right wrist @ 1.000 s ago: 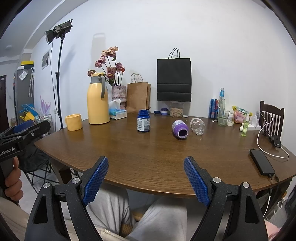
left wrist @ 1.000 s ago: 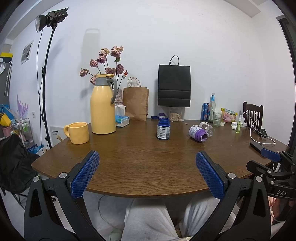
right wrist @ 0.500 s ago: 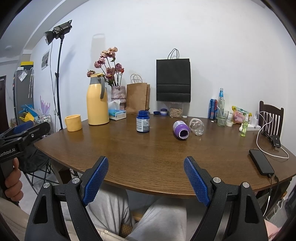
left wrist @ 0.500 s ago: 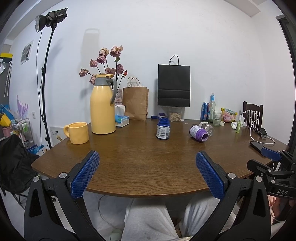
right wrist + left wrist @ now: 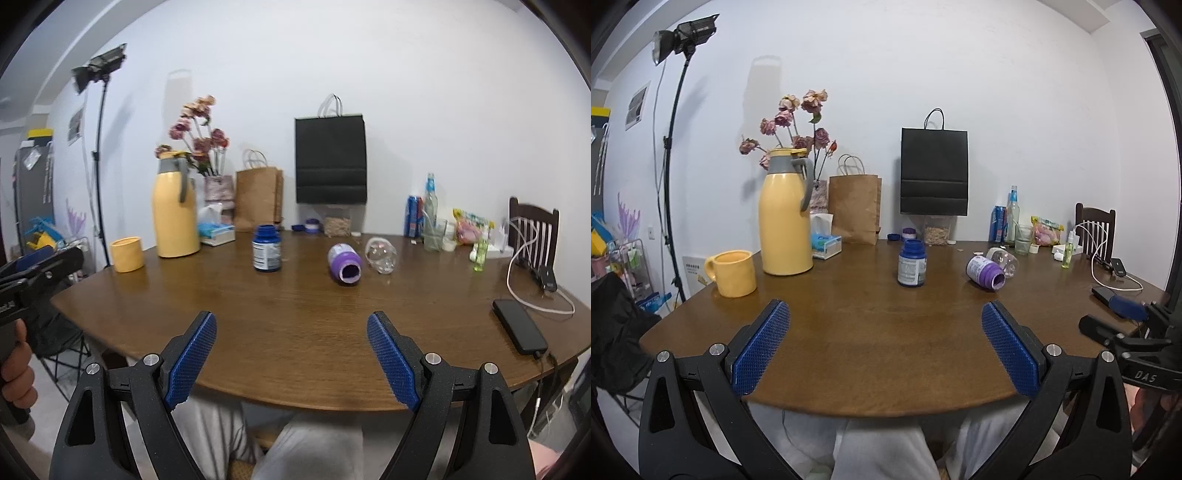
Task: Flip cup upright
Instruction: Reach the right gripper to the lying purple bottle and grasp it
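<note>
A purple cup (image 5: 984,272) lies on its side on the brown table (image 5: 871,354), right of centre, with its open mouth (image 5: 350,272) turned toward me. A clear glass (image 5: 381,255) lies on its side right beside it. My left gripper (image 5: 884,310) is open over the table's near edge, with nothing between its blue pads. My right gripper (image 5: 291,319) is also open and empty, and the cup is well ahead of it, slightly to the right. Each gripper shows at the edge of the other's view: the right gripper (image 5: 1126,314) and the left gripper (image 5: 37,266).
A blue pill bottle (image 5: 911,264) stands mid-table. At the left stand a yellow mug (image 5: 733,273) and a yellow thermos (image 5: 785,218). Paper bags, a vase and drink bottles line the far edge. A black phone (image 5: 519,326) with a cable lies at the right. A person's legs are below.
Both grippers have crept forward over the table's near edge, and the right one has swung slightly to the right. Both stay open. Nothing on the table has moved.
</note>
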Action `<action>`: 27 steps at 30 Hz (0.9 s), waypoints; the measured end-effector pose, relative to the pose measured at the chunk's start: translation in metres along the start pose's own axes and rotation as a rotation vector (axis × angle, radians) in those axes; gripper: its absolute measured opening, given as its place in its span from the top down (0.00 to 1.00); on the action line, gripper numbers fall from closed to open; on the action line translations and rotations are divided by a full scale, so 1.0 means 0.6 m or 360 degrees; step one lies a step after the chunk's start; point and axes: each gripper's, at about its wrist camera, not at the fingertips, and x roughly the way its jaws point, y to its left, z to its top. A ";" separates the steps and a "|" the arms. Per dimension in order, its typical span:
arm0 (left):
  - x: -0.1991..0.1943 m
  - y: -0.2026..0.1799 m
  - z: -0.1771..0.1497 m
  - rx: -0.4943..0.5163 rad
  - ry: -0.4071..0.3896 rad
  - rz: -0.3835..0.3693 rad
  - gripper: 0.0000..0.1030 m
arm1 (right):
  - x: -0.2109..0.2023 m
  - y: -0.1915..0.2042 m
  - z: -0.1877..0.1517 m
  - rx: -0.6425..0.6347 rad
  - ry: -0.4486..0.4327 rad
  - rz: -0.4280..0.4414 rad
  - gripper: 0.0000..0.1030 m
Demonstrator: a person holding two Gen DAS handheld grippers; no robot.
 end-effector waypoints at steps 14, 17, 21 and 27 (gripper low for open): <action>0.269 -0.016 0.041 -0.0041 0.0488 -0.0209 0.00 | 0.214 -0.095 0.094 0.0175 0.0197 0.0087 0.15; 0.330 -0.028 0.047 -0.0028 0.0548 -0.0208 0.00 | 0.277 -0.113 0.112 0.0141 0.0256 0.0049 0.15; 0.398 -0.035 0.045 -0.0055 0.0629 -0.0216 0.00 | 0.364 -0.139 0.125 0.0162 0.0329 0.0060 0.15; 0.499 -0.059 0.036 -0.0042 0.0777 -0.0261 0.00 | 0.496 -0.155 0.133 0.0086 0.0516 -0.0044 0.15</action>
